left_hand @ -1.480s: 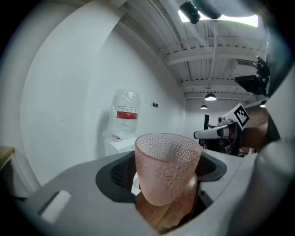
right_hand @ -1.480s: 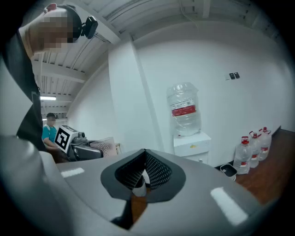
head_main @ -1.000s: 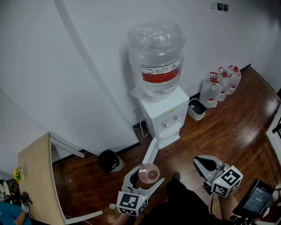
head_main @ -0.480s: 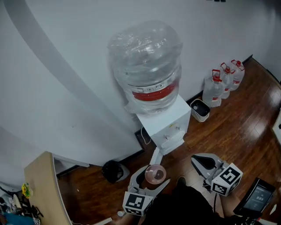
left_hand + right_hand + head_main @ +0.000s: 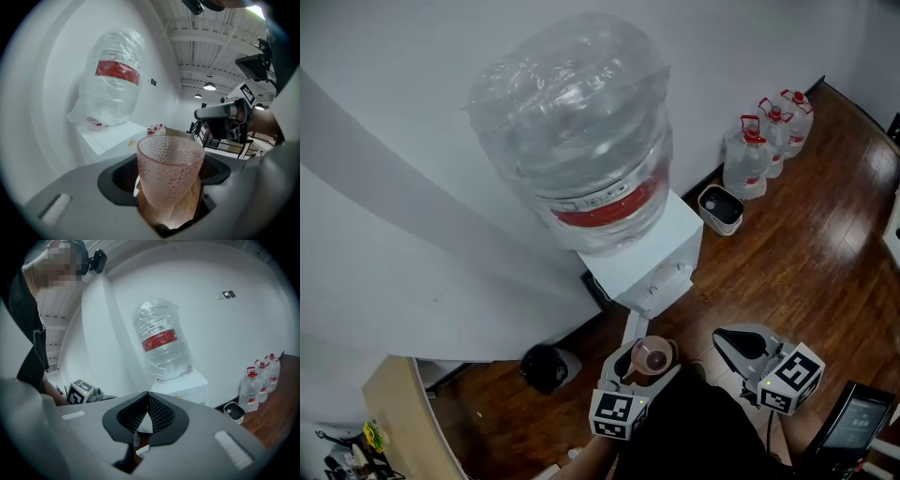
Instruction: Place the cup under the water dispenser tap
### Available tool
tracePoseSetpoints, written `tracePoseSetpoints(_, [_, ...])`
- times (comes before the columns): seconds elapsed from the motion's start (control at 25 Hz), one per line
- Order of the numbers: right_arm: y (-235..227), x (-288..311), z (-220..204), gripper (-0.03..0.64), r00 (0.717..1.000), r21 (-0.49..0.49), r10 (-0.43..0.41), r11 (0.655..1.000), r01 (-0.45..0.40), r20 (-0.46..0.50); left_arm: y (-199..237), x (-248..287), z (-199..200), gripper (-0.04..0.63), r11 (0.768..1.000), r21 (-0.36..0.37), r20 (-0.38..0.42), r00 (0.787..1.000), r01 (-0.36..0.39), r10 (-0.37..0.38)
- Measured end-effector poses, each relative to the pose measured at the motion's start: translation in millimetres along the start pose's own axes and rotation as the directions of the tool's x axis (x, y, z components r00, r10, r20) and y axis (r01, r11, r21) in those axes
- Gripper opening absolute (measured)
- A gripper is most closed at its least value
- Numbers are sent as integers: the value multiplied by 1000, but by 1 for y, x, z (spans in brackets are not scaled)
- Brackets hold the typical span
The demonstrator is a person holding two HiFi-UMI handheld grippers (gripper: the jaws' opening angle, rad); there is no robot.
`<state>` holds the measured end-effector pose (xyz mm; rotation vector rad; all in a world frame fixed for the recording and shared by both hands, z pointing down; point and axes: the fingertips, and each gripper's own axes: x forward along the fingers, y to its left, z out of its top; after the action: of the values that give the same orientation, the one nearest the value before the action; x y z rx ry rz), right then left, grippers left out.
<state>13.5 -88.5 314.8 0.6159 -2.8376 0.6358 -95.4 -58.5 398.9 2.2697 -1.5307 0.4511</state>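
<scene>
Cup (image 5: 169,176), held upright in the clamped jaws of our left gripper (image 5: 650,360), sits just below the dispenser tap (image 5: 671,278) at frame centre; our right gripper (image 5: 733,343), jaws closed and empty, hangs farther right.

Grey left tool (image 5: 649,366), matching right tool (image 5: 733,343), black ribbed pads (image 5: 160,414), black-and-white marker cubes (image 5: 617,415), dark top (image 5: 694,436)

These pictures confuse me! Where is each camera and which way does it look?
Head view: on the head, looking down at dispenser, left claw, right claw.
Left gripper view: on left claw, facing its gripped cup; right claw beyond.
Right gripper view: on right claw, facing its shut jaws, dispenser, left claw's cube.
Shared: all show the bottle.
</scene>
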Motion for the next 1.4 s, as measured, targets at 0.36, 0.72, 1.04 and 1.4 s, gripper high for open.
tracePoseSetpoints(0.36, [-56,28,-64,2,996,11,-62,998,63,-66,59,113,-116,592,984,-123,-99,988,-129,117])
tracePoseSetpoints(0.72, [-105,59,-151,0,987,75,-93,992,104,-132,119,216,-217,592,980,-35,-67,979,-196,194])
tracePoseSetpoints(1.04, [-135,77,-195,0,976,94,-119,986,138,-185,150,274,-281,592,973,-72,-72,974,-219,214])
tracePoseSetpoints(1.4, [-157,78,-232,0,975,173,-144,970,173,-168,158,300,-285,592,950,74,50,953,-303,300])
